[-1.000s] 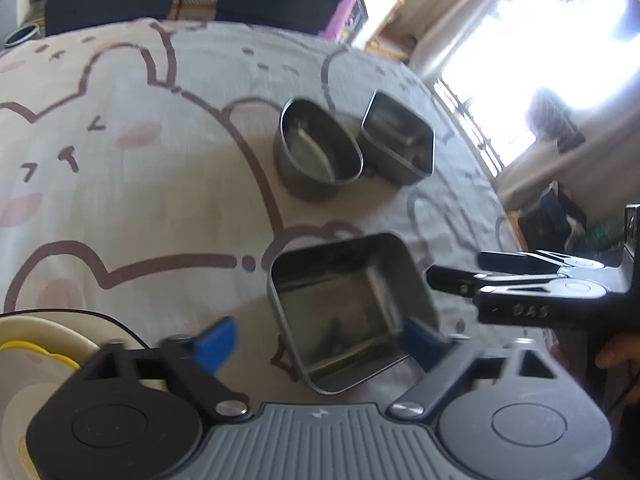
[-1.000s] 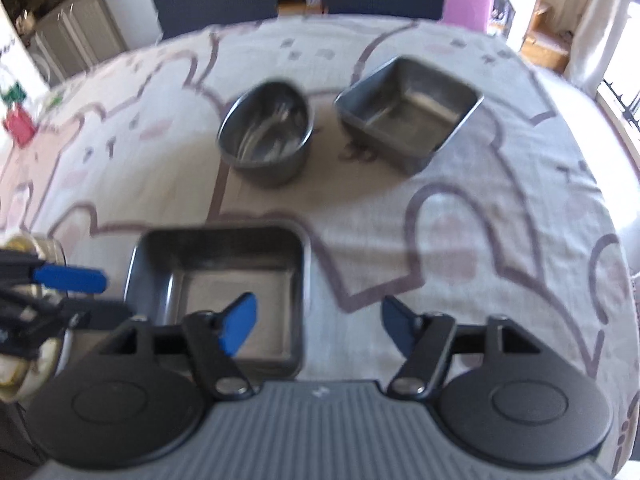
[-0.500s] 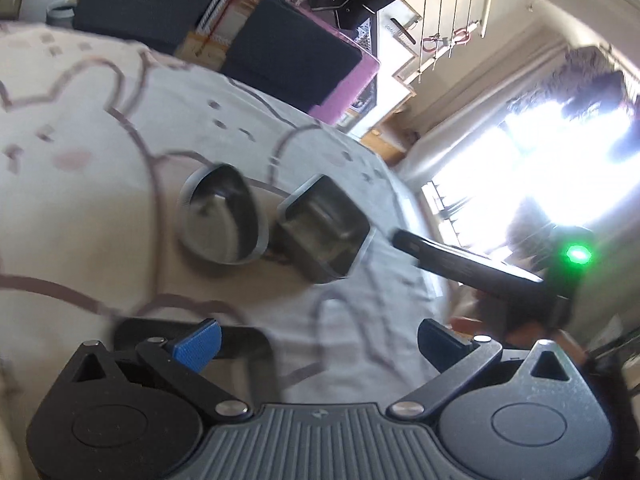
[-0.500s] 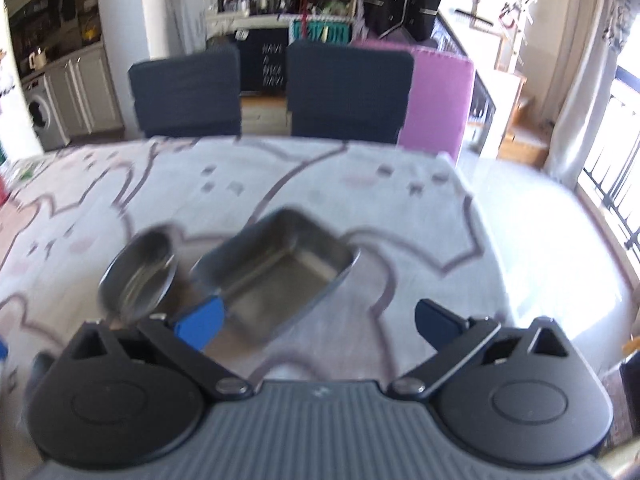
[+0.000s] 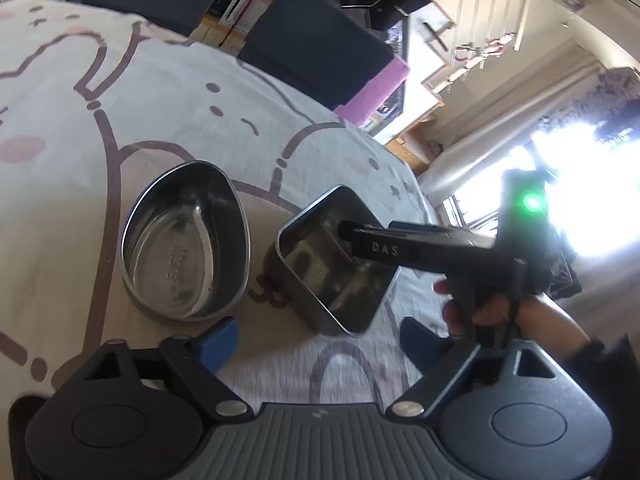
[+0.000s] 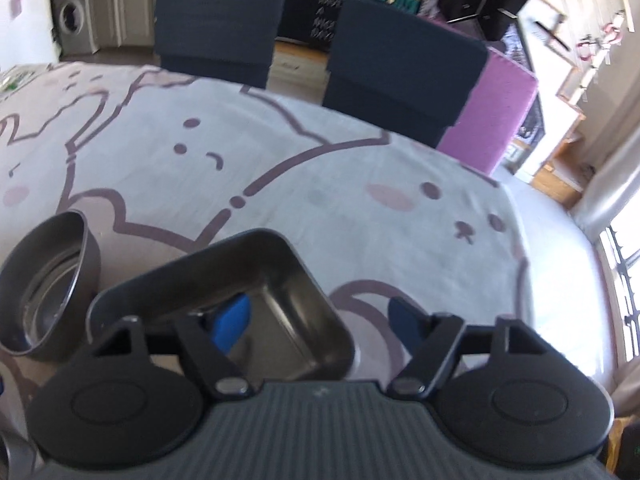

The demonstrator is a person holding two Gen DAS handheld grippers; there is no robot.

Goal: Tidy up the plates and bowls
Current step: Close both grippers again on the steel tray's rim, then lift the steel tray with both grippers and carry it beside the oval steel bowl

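Left tool point(image 5: 320, 338): closing, nothing between the blue pads, hovering over the table point(image 5: 168, 104) near both dishes.
Right tool point(image 6: 320, 320): closing astride the near right wall of the square steel bowl point(image 6: 280, 264), one pad inside, one outside, not yet pinching.
Oval steel bowl point(image 5: 186, 240): sitting upright just beside the square one, apart.
Hand point(image 5: 492, 312): gripping the right handle.
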